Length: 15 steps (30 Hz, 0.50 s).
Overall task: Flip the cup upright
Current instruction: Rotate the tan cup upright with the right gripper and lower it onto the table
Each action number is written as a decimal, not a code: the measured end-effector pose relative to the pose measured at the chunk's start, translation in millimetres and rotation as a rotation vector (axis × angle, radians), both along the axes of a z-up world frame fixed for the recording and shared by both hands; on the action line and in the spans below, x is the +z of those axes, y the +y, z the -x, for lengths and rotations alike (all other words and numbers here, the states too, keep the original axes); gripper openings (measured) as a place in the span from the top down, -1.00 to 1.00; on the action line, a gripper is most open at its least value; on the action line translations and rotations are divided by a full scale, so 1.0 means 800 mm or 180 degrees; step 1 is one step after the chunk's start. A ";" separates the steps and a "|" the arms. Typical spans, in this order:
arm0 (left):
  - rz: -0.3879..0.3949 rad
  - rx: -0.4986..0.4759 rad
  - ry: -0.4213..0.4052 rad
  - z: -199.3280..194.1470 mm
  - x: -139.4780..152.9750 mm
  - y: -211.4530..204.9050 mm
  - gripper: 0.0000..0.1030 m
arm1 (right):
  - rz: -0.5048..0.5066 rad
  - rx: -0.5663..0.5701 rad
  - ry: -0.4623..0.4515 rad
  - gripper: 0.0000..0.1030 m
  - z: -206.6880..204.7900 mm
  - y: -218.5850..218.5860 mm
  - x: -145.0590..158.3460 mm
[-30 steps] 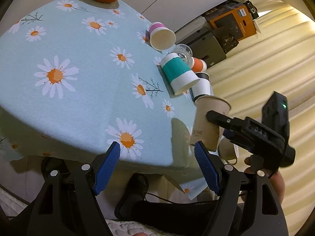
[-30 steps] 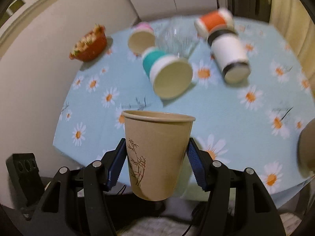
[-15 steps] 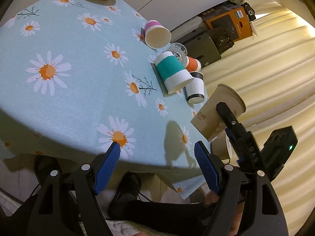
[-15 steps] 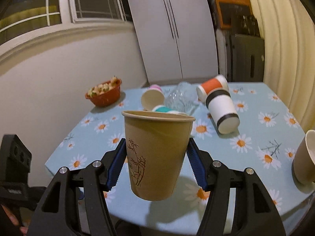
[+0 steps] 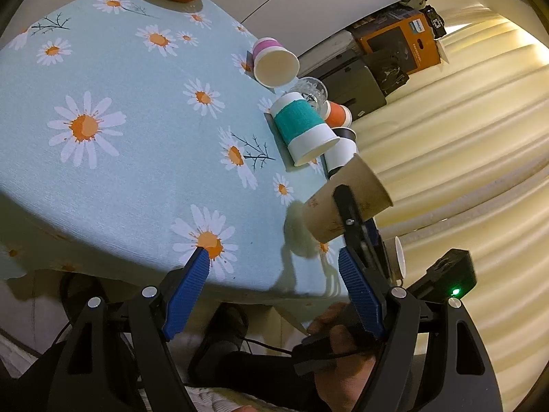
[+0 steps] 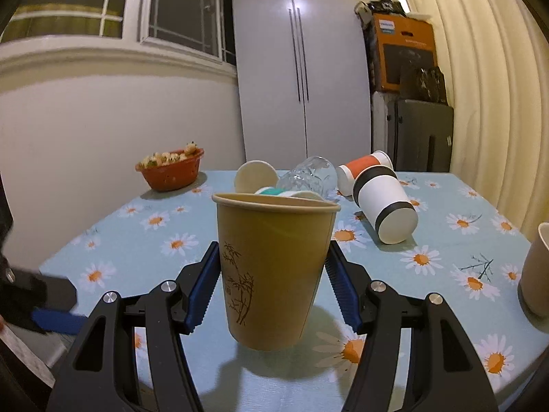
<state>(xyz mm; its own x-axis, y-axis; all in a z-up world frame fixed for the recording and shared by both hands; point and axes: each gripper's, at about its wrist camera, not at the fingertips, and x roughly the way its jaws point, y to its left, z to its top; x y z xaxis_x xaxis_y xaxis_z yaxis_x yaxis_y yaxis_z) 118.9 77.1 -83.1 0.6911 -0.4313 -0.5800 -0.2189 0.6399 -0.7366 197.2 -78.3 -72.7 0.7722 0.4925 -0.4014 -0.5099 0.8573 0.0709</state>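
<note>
The right gripper (image 6: 271,271) squeezed the brown paper cup (image 6: 272,267) at its middle, above the surface (image 6: 446,250). It looked light and squashy. The left gripper (image 5: 274,274) hung open.

six paper cups show: a brown one (image 6: 274,274) held upright, a second brown one (image 6: 537,271) standing at the tabletop (image 6: 446,309) edge, and four lying on their sides, pink (image 5: 272,61), teal (image 5: 302,130), orange (image 6: 363,171) and black-banded (image 6: 387,202). one clear glass (image 6: 308,176) lies among them. one red bowl (image 6: 170,173) stands at the far edge.
</note>
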 end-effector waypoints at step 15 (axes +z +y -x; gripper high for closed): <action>-0.0062 0.0084 0.0030 -0.001 -0.003 0.004 -0.47 | 0.0276 0.0041 -0.0194 -0.20 0.016 0.016 -0.021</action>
